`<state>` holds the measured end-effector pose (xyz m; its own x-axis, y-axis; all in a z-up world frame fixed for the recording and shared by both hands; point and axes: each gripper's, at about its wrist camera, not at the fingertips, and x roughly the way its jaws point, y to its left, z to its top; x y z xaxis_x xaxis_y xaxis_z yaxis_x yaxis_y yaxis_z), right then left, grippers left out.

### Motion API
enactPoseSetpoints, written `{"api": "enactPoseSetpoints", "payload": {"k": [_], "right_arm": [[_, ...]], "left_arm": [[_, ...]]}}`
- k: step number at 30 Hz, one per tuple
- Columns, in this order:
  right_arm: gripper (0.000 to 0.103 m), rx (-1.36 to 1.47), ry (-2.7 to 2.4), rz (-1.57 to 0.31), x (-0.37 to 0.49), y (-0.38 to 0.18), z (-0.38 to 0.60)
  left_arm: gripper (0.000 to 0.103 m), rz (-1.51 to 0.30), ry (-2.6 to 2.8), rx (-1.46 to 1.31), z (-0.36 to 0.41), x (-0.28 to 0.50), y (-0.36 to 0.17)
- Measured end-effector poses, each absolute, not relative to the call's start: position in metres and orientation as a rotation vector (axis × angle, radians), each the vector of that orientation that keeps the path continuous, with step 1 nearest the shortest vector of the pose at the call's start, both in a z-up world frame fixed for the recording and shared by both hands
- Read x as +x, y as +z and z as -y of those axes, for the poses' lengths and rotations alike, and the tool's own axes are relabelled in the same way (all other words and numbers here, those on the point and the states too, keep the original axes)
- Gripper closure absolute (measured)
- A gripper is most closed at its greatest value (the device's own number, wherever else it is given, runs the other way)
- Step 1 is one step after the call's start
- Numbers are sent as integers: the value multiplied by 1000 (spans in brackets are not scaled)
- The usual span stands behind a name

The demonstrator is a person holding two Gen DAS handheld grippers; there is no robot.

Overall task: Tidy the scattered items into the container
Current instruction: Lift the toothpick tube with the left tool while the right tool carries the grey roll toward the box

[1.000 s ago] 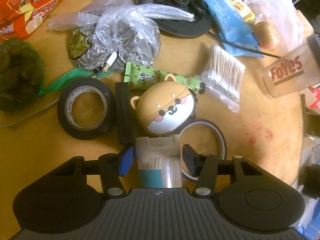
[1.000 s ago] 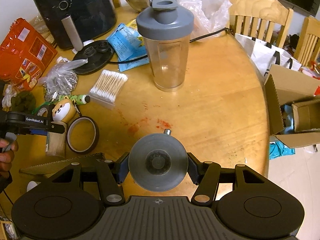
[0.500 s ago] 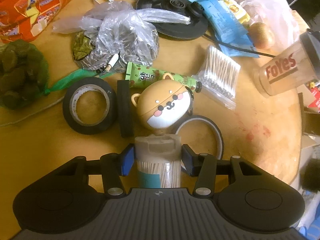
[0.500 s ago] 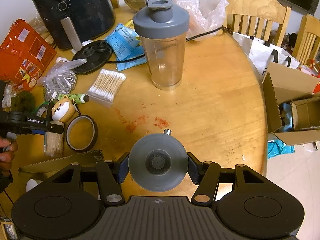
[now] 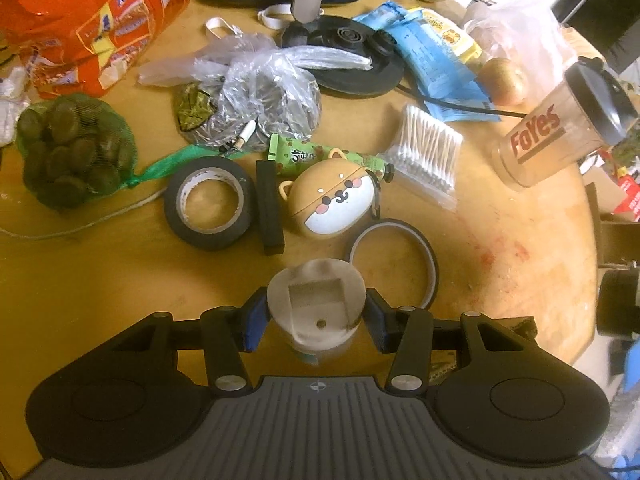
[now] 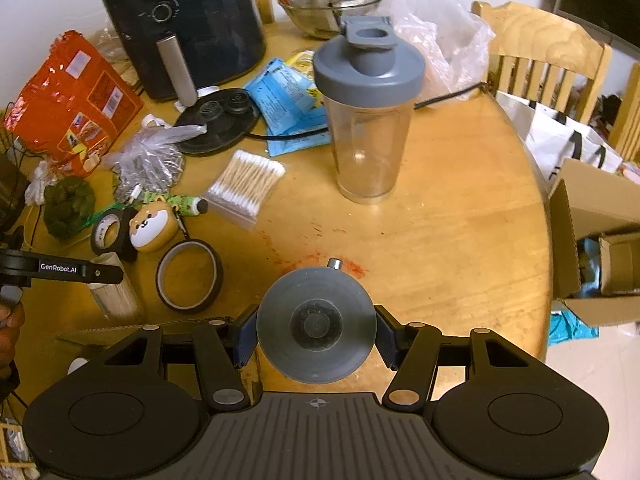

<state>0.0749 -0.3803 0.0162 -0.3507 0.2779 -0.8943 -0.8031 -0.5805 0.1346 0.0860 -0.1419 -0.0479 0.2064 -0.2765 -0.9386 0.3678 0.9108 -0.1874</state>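
My left gripper (image 5: pixel 316 316) is shut on a clear tub of wooden sticks (image 5: pixel 316 300), its whitish lid facing the camera, held above the round wooden table (image 5: pixel 100 280). In the right wrist view this tub (image 6: pixel 116 296) hangs at the far left under the left gripper (image 6: pixel 96 274). My right gripper (image 6: pixel 316 332) is shut on a grey suction cup (image 6: pixel 316 324) over the table's near edge. Scattered on the table lie a dog-face case (image 5: pixel 332 204), a black tape roll (image 5: pixel 210 204), a thin tape ring (image 5: pixel 394 264), a cotton swab pack (image 5: pixel 430 156) and a green tube (image 5: pixel 320 154).
A grey-lidded shaker bottle (image 6: pixel 368 120) stands mid-table, with an air fryer (image 6: pixel 184 28), an orange snack bag (image 6: pixel 68 96) and a net of dark fruit (image 5: pixel 68 156) further back. A cardboard flap (image 6: pixel 120 330) lies at the near left. An open cardboard box (image 6: pixel 592 216) sits beside the table.
My left gripper has risen with the tub, which has tipped so that its lid faces the camera; the table items look farther off. The right gripper and its suction cup have stayed put.
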Motion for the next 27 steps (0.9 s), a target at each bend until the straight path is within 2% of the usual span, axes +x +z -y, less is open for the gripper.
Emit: {"api": "enactPoseSetpoints", "payload": {"k": [27], "right_arm": [[42, -1202, 2148, -723, 37, 32, 389]], "left_arm": [[54, -1058, -391, 92, 121, 45, 43]]}}
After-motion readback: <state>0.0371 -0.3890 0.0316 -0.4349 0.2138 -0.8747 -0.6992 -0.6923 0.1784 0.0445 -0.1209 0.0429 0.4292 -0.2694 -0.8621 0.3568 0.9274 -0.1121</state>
